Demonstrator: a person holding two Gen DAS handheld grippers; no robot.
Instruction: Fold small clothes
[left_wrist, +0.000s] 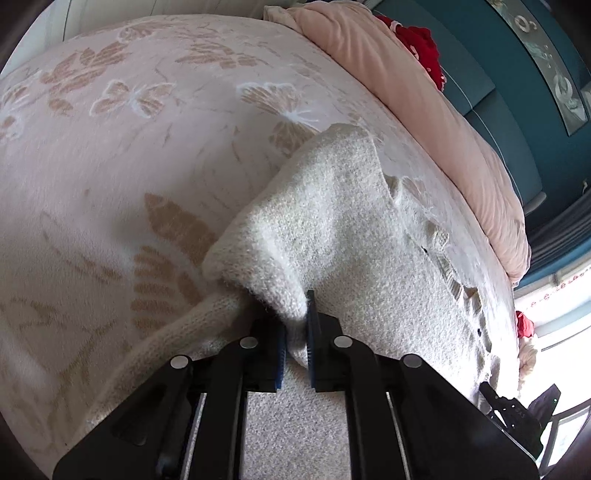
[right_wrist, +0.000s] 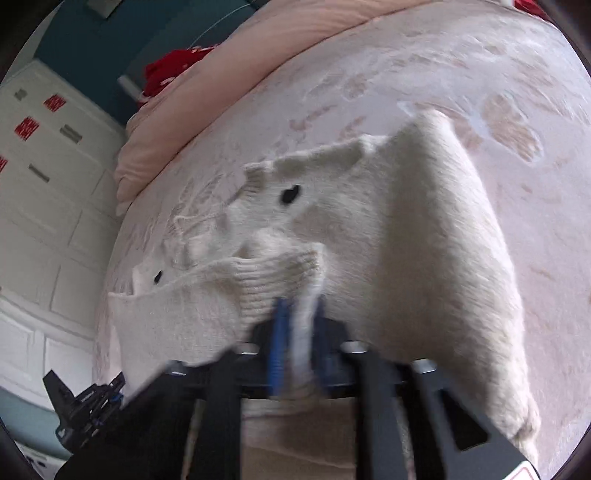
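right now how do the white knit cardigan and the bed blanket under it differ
The cardigan is plain off-white knit; the blanket is pale pink with tan leaf and butterfly prints. The cardigan is bunched and lifted, pinched by the left gripper and right gripper; the blanket lies spread flat. Both look soft and fuzzy.

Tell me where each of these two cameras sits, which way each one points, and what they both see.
Left wrist: rides on the left gripper, looks along its fingers across the bed; they pinch a fold of the cream cardigan.
Right wrist: rides on the right gripper, blurred, faces the cardigan's buttons and a white dresser; its fingers clamp the knit.
Shared: cardigan, bed, pink duvet, red cloth, and each view catches the other gripper.
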